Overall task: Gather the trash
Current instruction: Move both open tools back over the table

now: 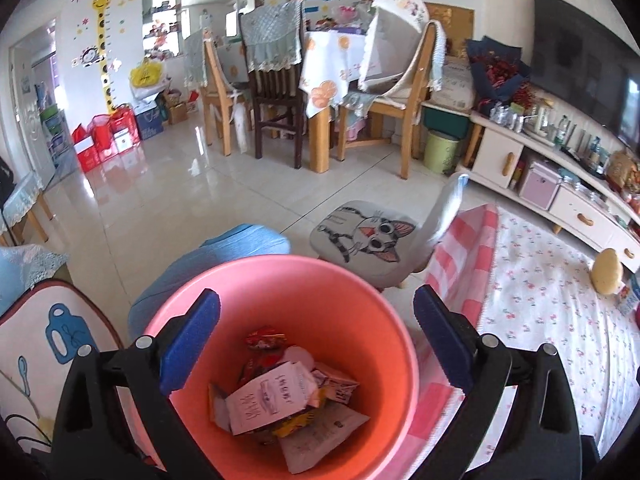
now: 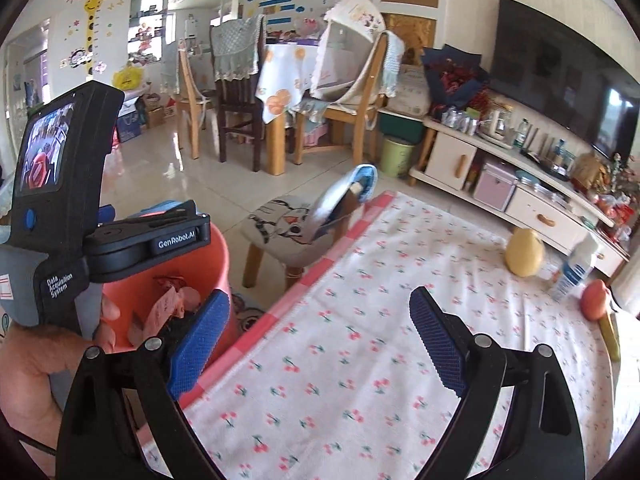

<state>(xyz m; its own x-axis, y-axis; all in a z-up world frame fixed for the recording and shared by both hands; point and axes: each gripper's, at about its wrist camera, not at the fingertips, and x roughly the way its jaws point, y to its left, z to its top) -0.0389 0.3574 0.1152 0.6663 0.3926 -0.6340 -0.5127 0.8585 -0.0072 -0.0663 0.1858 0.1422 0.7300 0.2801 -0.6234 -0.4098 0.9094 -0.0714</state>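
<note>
Since the pink bin [image 1: 280,320] already holds a pile of wrappers and paper scraps [image 1: 288,400], collection looks well underway, possibly near done. Left gripper [image 1: 316,340] hangs directly over the bin mouth, jaws spread, nothing between them. Right gripper [image 2: 320,340] hovers over the cherry-print tablecloth [image 2: 340,360], jaws also spread and empty.

Cloth near the grippers shows no loose litter. At its far right end: a yellowish pear-like fruit [image 2: 523,254], a blue-and-white bottle [image 2: 576,266] and an orange-red fruit [image 2: 596,300]. My guess is only the bottle might count as trash; can't tell if it's empty.

Bin sits just left of the table edge, beside the cat-print stool [image 1: 362,236].
</note>
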